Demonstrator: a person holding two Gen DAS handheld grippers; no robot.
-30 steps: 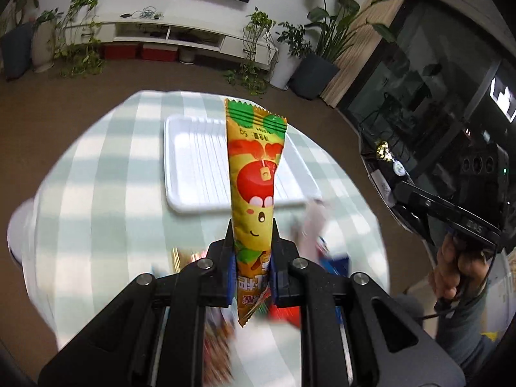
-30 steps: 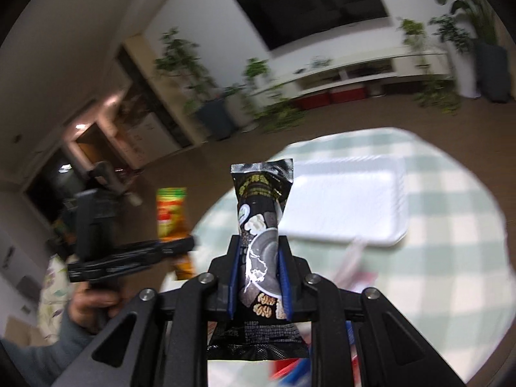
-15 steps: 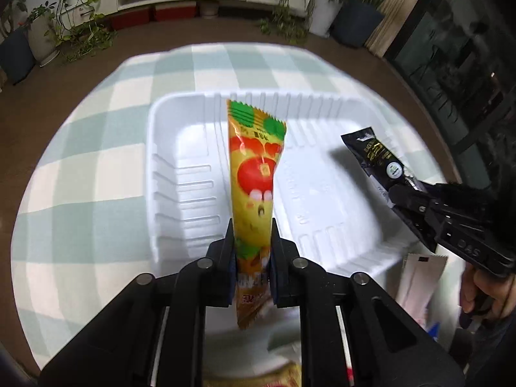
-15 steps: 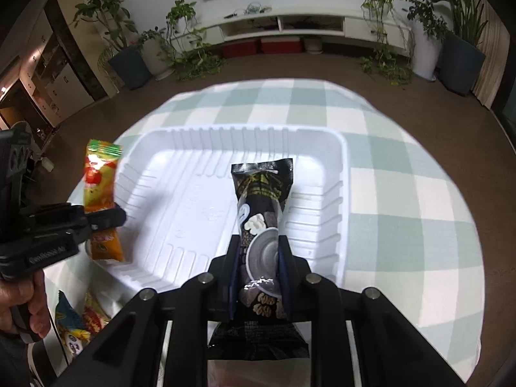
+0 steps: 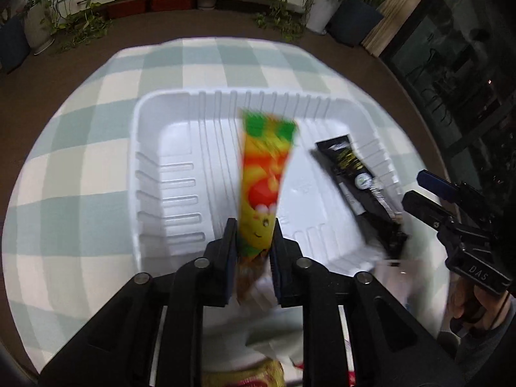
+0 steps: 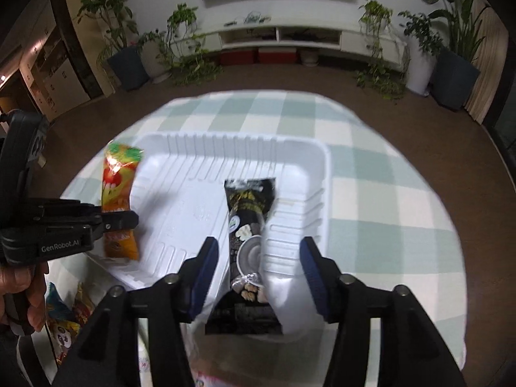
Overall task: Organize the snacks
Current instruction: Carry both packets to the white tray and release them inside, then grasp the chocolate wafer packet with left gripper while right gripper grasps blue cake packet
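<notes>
My left gripper (image 5: 253, 245) is shut on an orange and yellow snack packet (image 5: 266, 174), held over the near part of the white tray (image 5: 151, 109); the packet is blurred. It also shows in the right wrist view (image 6: 117, 193). My right gripper (image 6: 258, 254) is open. A black snack packet (image 6: 248, 232) lies between its fingers, its far end in the tray (image 6: 309, 151), its near end over the rim. It also shows in the left wrist view (image 5: 358, 180).
The tray sits on a round table with a green and white checked cloth (image 6: 387, 213). Several loose snack packets (image 6: 64, 319) lie on the near side of the table. Plants and a low white shelf stand beyond.
My right gripper has opened and let go of the black packet, which now rests in the tray. My left gripper has moved a little with its packet.
</notes>
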